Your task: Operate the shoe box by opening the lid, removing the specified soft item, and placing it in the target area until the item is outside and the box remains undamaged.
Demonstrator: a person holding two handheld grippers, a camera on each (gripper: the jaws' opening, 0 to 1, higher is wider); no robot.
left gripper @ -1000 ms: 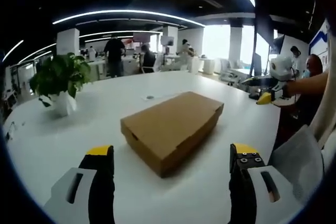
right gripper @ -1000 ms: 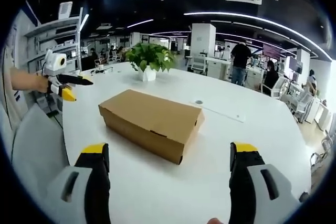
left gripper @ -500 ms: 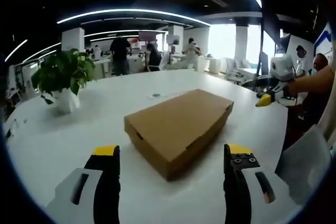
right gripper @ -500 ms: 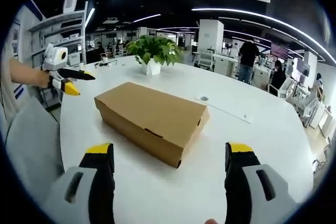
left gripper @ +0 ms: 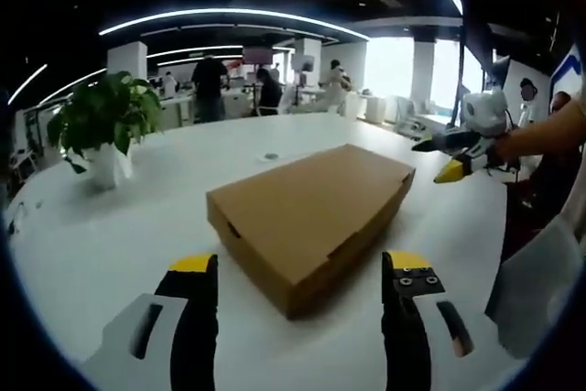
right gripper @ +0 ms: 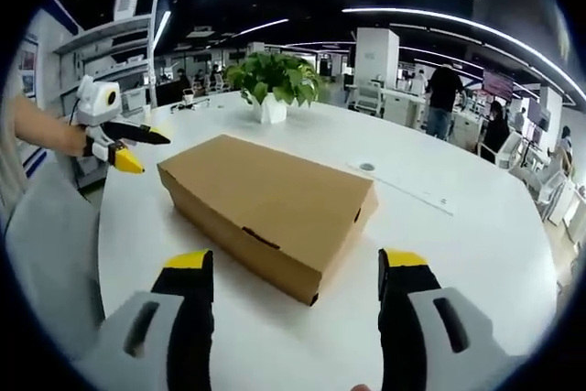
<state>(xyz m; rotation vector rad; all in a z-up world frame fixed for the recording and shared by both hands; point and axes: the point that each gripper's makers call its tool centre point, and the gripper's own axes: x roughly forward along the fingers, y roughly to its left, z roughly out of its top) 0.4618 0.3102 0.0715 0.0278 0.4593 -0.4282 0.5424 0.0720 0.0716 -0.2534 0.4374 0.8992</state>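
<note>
A brown cardboard shoe box [left gripper: 311, 212] lies on the round white table [left gripper: 110, 235] with its lid down. My left gripper [left gripper: 302, 263] is open just short of the box's near corner, touching nothing. My right gripper [right gripper: 296, 259] is open too, just short of a near corner of the box [right gripper: 270, 203]. In the left gripper view, a hand holds the right gripper [left gripper: 435, 157] beyond the box's right end. The left gripper [right gripper: 146, 153] appears in the right gripper view off the box's left end. The soft item is hidden.
A potted green plant [left gripper: 101, 121] in a white pot stands on the table away from the box, also seen as the plant [right gripper: 275, 89] behind the box. A small round disc [right gripper: 366, 168] is set in the tabletop. People stand at desks far behind.
Both grippers have come closer to the box, which looks larger in each view. Each gripper's jaws stand slightly less wide apart than before. The box has not moved.
</note>
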